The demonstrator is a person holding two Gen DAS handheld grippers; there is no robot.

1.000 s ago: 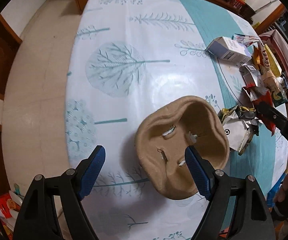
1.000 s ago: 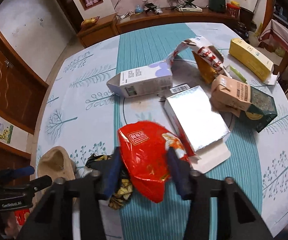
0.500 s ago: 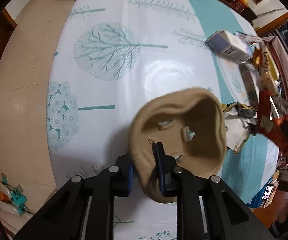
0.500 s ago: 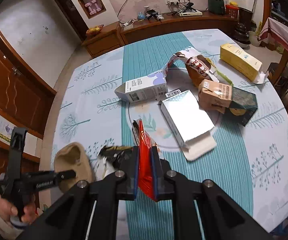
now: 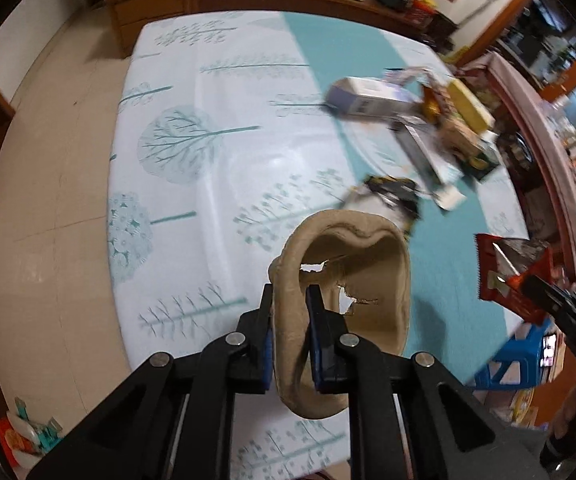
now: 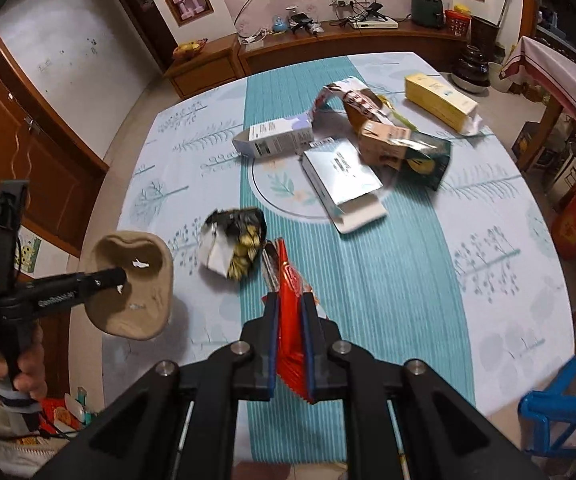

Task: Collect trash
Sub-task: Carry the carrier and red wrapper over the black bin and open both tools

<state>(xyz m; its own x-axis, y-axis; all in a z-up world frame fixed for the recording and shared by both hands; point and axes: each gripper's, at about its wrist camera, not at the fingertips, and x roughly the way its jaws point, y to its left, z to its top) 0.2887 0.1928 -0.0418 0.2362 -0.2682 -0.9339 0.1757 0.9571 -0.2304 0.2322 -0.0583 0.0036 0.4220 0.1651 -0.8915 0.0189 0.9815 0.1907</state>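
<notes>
My left gripper [image 5: 291,312] is shut on the rim of a tan pulp cup carrier [image 5: 364,276] and holds it tilted above the table; the carrier also shows in the right wrist view [image 6: 136,280]. My right gripper [image 6: 290,320] is shut on a flattened red snack wrapper [image 6: 288,280], lifted above the teal runner; the wrapper also shows in the left wrist view [image 5: 508,268]. A crumpled black and yellow wrapper [image 6: 234,244] lies on the table between the two grippers.
Further back on the table [image 6: 488,264] lie a white and purple carton [image 6: 274,140], a silver box [image 6: 340,176], a brown carton [image 6: 384,140], a dark green pack [image 6: 428,160] and a yellow box [image 6: 440,102]. A blue stool [image 6: 564,400] stands at the front right.
Both grippers shut, the left on the carrier's rim and the right on the red wrapper. Both have since lifted their loads off the table and drawn back.
</notes>
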